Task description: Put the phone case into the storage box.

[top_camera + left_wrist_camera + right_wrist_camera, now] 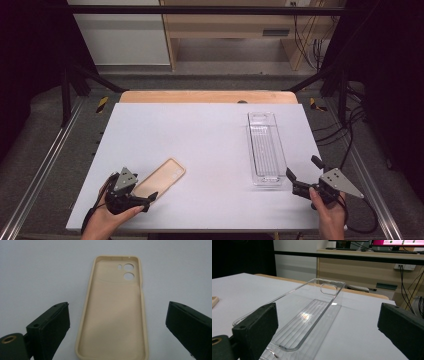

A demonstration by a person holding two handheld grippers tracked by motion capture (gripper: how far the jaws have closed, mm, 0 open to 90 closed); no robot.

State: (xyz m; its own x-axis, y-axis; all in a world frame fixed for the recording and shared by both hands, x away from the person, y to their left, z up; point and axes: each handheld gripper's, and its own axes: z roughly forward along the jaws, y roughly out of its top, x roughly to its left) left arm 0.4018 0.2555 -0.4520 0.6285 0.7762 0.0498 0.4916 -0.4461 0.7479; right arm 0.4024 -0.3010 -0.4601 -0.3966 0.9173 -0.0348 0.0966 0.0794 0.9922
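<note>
High view had my left gripper [145,196] at the lower left of the frame, jaws released and straddling the near end of the beige phone case [161,177], which lay open side up on the white table [200,145]. My right gripper [300,175] sat at the lower right, jaws spread wide, just short of the clear tray [265,147] near the table's right edge. Between case and tray I saw bare tabletop across the frame's centre.
</note>
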